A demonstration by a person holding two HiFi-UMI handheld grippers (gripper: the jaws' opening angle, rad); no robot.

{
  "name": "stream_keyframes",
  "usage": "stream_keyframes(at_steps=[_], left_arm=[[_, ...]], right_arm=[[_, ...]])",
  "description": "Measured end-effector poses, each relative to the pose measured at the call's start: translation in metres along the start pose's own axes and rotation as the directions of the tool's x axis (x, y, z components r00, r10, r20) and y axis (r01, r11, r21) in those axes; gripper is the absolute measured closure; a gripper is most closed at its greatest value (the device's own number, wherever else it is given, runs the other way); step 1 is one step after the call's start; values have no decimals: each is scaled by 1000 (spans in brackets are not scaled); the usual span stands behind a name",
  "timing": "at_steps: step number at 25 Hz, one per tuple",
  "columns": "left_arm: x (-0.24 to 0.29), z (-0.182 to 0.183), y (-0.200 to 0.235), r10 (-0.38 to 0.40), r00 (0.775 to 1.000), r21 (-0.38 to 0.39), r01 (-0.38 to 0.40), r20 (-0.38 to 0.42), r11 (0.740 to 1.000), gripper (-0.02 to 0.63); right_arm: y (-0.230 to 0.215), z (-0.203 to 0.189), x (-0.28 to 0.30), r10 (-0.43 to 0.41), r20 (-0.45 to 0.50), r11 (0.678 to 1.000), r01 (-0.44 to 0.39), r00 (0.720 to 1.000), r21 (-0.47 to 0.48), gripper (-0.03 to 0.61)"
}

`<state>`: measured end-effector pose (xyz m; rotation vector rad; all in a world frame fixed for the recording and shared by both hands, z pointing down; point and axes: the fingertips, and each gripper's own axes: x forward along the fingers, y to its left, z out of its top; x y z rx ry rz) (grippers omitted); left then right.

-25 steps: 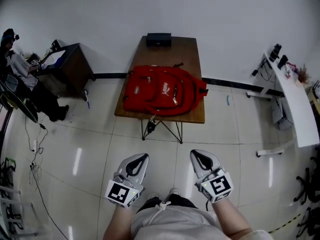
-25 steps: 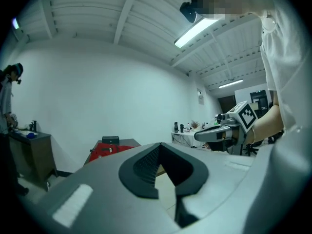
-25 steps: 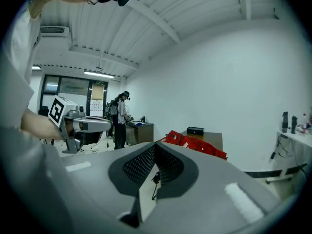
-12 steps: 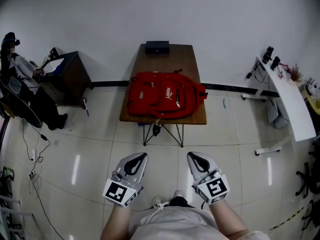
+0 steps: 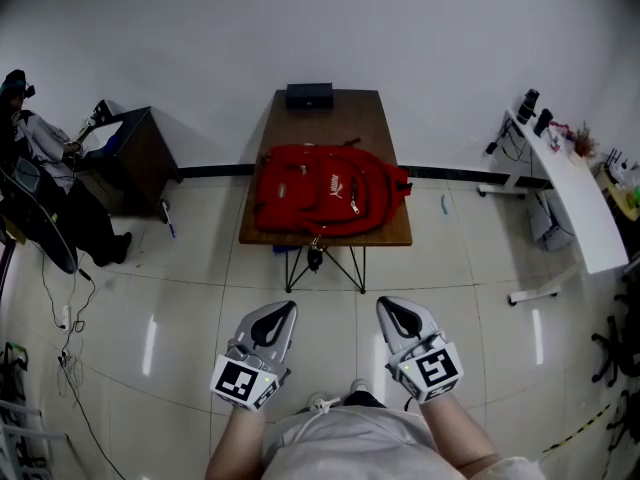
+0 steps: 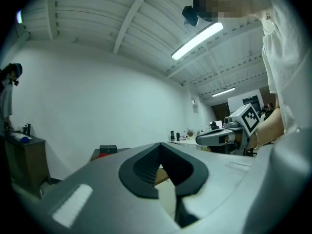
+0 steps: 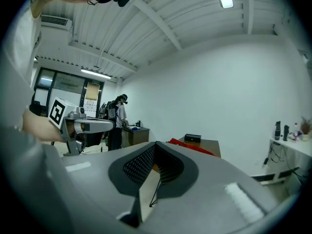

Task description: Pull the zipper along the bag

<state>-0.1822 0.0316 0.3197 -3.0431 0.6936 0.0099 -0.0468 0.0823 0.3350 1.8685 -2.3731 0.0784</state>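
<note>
A red backpack (image 5: 328, 190) lies flat on a brown table (image 5: 345, 118) across the tiled floor, well ahead of me. Both grippers hang low near my waist, far from the bag. My left gripper (image 5: 283, 314) is shut with nothing in it, and my right gripper (image 5: 395, 310) also has its jaws together and empty. In the left gripper view the closed tips (image 6: 160, 145) point towards the table, where a strip of the red backpack (image 6: 103, 155) shows. The right gripper view shows its closed tips (image 7: 156, 144) and the red backpack (image 7: 192, 147) beyond them.
A black box (image 5: 309, 95) sits at the table's far end by the white wall. A dark desk (image 5: 130, 148) and a person (image 5: 20, 118) are at the left, with cables (image 5: 65, 318) on the floor. A white desk (image 5: 570, 198) stands at the right.
The view has shifted a little, and the table and bag look slightly smaller. Both grippers stay low, shut and empty.
</note>
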Motion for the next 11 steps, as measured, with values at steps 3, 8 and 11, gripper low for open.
stream_keyframes(at_steps=[3, 8, 11], left_arm=[[-1, 3, 1, -6, 1000, -5, 6, 22, 1000, 607], [0, 11, 4, -5, 999, 8, 5, 35, 1000, 607], [0, 11, 5, -4, 999, 11, 4, 33, 1000, 607]], right_arm=[[-1, 1, 1, -14, -5, 1000, 14, 1000, -16, 577], [-2, 12, 4, -16, 16, 999, 16, 1000, -44, 577], [0, 13, 5, -5, 30, 998, 6, 1000, -57, 577]])
